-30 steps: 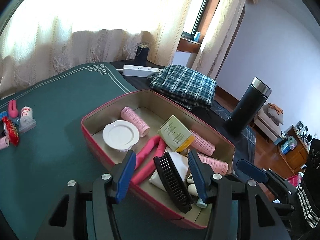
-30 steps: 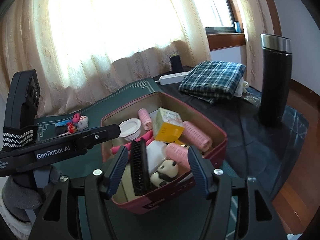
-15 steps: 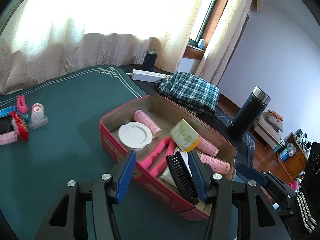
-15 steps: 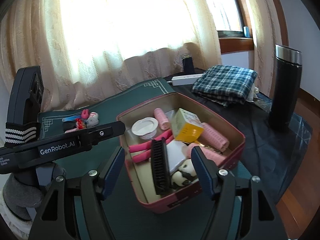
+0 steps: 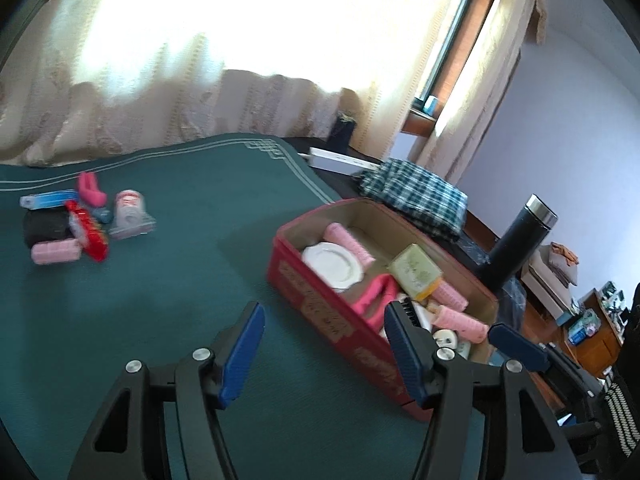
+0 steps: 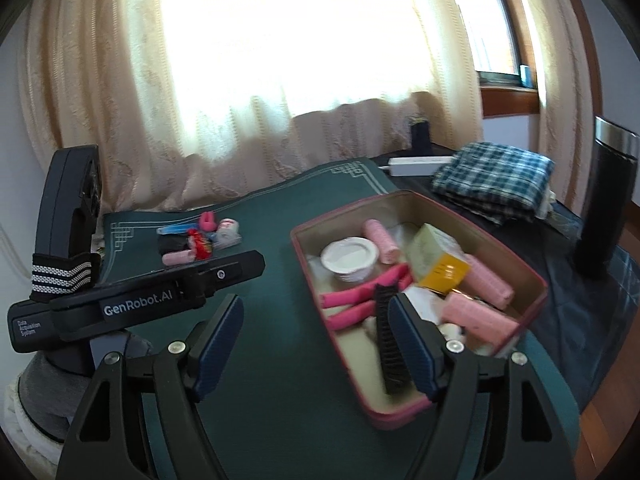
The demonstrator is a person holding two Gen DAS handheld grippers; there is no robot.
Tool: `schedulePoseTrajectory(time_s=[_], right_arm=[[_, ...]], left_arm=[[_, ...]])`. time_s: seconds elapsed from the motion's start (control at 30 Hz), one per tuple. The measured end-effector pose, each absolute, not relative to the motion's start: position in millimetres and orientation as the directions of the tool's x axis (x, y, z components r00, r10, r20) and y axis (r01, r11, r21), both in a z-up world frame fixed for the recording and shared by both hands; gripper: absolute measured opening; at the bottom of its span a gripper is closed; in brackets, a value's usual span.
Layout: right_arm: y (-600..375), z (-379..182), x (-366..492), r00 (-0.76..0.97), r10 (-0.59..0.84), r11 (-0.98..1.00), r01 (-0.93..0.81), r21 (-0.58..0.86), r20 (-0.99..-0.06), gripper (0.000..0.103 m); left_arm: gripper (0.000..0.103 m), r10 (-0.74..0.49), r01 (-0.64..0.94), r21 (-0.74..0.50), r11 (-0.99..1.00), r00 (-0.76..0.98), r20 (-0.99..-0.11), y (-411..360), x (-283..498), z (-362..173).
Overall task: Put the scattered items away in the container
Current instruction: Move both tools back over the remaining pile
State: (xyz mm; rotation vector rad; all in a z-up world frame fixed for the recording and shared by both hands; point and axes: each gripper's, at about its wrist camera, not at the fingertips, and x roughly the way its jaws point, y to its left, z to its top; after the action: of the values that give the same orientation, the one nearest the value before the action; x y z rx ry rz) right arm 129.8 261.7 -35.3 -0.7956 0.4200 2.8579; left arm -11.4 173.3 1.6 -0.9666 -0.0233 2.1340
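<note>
- Nearest the lens, the left gripper (image 5: 322,350) hangs with its blue pads apart and nothing between them, only bare green cloth (image 5: 192,280) below; its jaws have just been opening, a sign, by my reading, that it is being readied for the next pick rather than carrying anything.
- The right gripper (image 6: 316,344) is likewise spread wide and empty over the cloth just beside the container; its jaws have also just been opening. Its right finger overlaps the container's near end in the view, but whether it touches anything there cannot be told.
- Just beyond the fingers sits the red container (image 6: 400,414), already well stocked: a black comb (image 6: 390,344) lies along its near end, with pink foam rollers (image 6: 360,304), a white dish (image 6: 350,256), a yellow-and-green box (image 6: 440,256) and pink hair rollers (image 6: 486,276) packed behind it.
- The goods lie loosely heaped and crossed over one another, which suggests they were dropped in rather than arranged.
- Farther across the cloth, well apart from the container, the remaining scattered items (image 5: 80,220) wait in a tight cluster: a pink roller (image 5: 56,251), a red packet (image 5: 90,236), a small white bottle (image 5: 129,205), a pink clip (image 5: 91,190) and a blue strip (image 5: 48,199). These look to be the job still left.
- At the far edge, off the cloth, a folded plaid cloth (image 5: 416,196), a white power strip (image 5: 340,159) and a dark flask (image 5: 520,240) stand aside, seemingly no part of the tidying.
</note>
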Motion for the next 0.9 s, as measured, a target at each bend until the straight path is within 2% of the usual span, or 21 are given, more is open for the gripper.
schedulePoseTrajectory(time_s=[0.1, 0.2, 0.53, 0.67, 0.9], right_arm=[[247, -36, 120, -0.851, 0.037, -0.961, -0.174, 0.215, -0.524, 0.079], [232, -41, 107, -0.846, -0.006, -0.967, -0.131, 0.217, -0.534, 0.079], [195, -68, 66, -0.792, -0.108, -0.975, -0.032, 0.218, -0.601, 0.079], [186, -77, 56, -0.772, -0.136, -0.975, -0.006, 0.221, -0.621, 0.079], [179, -88, 44, -0.749, -0.167, -0.972, 0.017, 0.234, -0.641, 0.079]], left_arm=[[0.064, 0.630, -0.610, -0.300, -0.733, -0.443, -0.637, 150, -20, -2], [0.070, 0.586, -0.548, -0.299, -0.781, -0.478, -0.654, 122, -36, -10], [0.070, 0.434, -0.367, -0.258, -0.894, -0.561, -0.705, 40, -90, -30], [0.070, 0.402, -0.335, -0.245, -0.910, -0.564, -0.722, 29, -108, -36], [0.070, 0.328, -0.331, -0.153, -0.931, -0.576, -0.748, 32, -151, -49]])
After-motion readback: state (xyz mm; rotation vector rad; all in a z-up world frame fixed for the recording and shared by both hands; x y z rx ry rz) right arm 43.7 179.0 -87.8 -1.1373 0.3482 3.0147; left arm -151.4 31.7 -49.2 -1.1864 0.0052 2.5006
